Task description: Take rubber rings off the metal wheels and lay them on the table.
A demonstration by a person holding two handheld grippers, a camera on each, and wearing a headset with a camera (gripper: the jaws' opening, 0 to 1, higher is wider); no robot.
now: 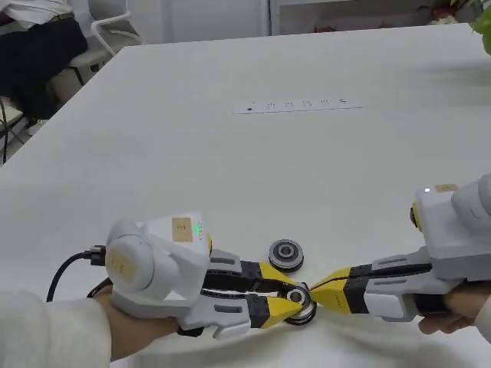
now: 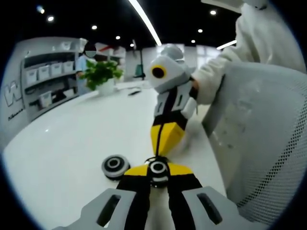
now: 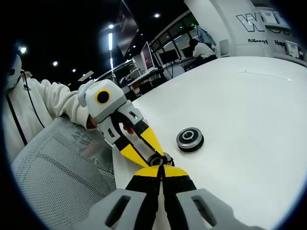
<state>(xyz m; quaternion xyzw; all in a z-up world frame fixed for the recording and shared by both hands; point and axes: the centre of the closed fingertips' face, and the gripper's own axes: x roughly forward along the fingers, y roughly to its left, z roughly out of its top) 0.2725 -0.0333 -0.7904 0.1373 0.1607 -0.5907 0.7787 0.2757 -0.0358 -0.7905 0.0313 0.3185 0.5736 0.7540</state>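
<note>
On the table (image 1: 307, 161), left claw (image 1: 295, 298) clamps a metal wheel (image 2: 158, 168), right claw (image 3: 162, 168) pinched together at its rim.

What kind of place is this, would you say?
Probably an open-plan office or showroom: a large white table, wall shelves of boxes beside a potted plant, and desks with monitors in the background.
</note>
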